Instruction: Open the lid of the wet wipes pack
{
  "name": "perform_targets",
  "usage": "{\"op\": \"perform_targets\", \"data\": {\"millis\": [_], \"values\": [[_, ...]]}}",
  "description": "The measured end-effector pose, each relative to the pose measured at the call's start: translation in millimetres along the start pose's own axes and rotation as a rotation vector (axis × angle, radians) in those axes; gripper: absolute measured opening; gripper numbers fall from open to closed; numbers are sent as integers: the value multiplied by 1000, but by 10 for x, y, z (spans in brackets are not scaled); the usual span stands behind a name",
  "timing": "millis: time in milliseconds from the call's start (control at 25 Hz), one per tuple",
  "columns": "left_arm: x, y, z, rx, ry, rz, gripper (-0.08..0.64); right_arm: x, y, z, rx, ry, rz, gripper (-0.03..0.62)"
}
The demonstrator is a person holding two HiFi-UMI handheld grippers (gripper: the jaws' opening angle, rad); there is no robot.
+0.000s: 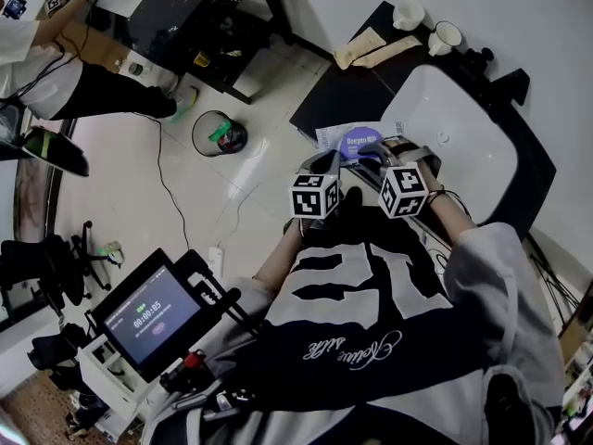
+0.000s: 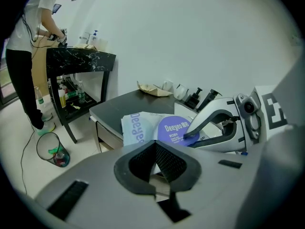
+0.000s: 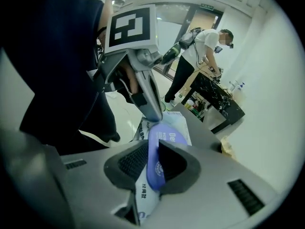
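Your left gripper (image 2: pixel 156 149) has its jaws drawn together on the near edge of the wet wipes pack (image 2: pixel 138 130), a strip of white wrapper showing between the dark pads. The pack lies on the dark table (image 2: pixel 114 108) at the corner nearest you, just beside the white basin (image 1: pixel 463 128), with its round purple lid (image 2: pixel 172 128) facing up. Your right gripper (image 3: pixel 152 161) comes in from the other side, tilted steeply down. Its jaws stand apart with the purple lid on edge between them. The lid lies against one pad, a gap shows at the other, and a bit of the printed white wrapper sits below it. In the left gripper view, one of the right gripper's fingers (image 2: pixel 190 136) rests on the rim of the lid. From your head view both marker cubes hang close together over the pack. Farther back on the table stand two white cups (image 1: pixel 408 14), and a bin (image 1: pixel 219 133) sits on the floor to the left.
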State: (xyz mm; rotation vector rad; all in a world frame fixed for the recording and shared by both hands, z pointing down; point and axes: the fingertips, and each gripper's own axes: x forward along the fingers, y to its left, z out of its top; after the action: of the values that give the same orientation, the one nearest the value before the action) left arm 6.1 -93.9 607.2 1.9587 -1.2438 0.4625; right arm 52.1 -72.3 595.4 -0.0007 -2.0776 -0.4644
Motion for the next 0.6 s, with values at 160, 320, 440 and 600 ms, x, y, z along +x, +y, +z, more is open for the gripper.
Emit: {"op": "perform_targets", "data": {"millis": [160, 320, 440, 600], "values": [[23, -1, -27, -11, 4, -9, -2, 14, -20, -2, 50, -2, -13, 61], [39, -16, -52, -1, -2, -13, -2, -6, -60, -29, 249, -36, 45, 63], [59, -8, -84, 12, 3, -9, -2, -6, -82, -30, 322, -66, 74, 63], [69, -11, -103, 18, 4, -15, -2, -29, -108, -15, 395, -95, 83, 63]]}}
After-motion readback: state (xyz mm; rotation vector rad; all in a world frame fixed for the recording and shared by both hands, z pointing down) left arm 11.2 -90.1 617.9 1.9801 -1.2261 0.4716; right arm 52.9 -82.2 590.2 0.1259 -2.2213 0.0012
